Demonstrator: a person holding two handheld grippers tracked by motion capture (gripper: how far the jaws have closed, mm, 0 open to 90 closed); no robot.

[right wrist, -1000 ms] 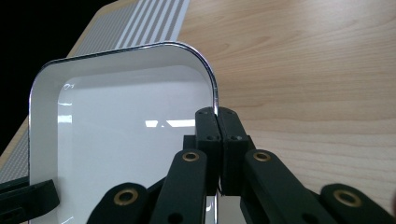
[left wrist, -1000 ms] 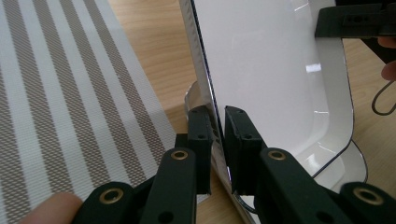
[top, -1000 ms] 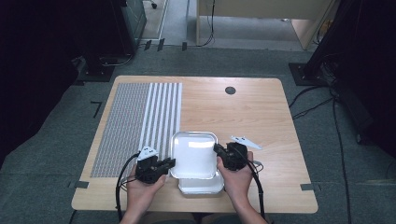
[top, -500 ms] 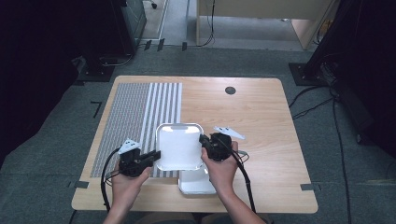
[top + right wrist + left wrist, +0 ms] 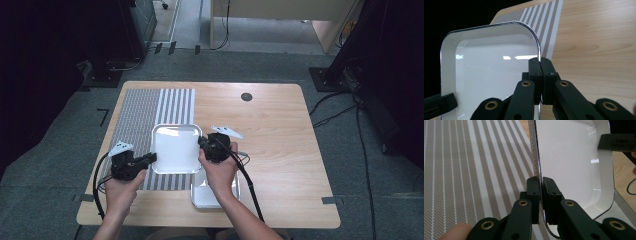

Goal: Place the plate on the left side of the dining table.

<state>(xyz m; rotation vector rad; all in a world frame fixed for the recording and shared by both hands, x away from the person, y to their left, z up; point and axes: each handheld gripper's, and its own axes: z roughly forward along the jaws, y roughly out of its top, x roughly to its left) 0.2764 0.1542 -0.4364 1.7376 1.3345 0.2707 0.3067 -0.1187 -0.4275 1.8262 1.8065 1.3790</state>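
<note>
Between our left gripper (image 5: 150, 159) and right gripper (image 5: 202, 142), each clamped on an opposite rim, hangs a glossy white tray (image 5: 174, 148).

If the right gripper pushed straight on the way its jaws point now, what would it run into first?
The right gripper is shut on the white tray's right rim, pointing left across it. Going on, it would likely meet the left gripper clamping the opposite rim, though depth is unclear.

Tray (image 5: 174, 148) above mat (image 5: 150, 125), second tray (image 5: 212, 195) right.
</note>
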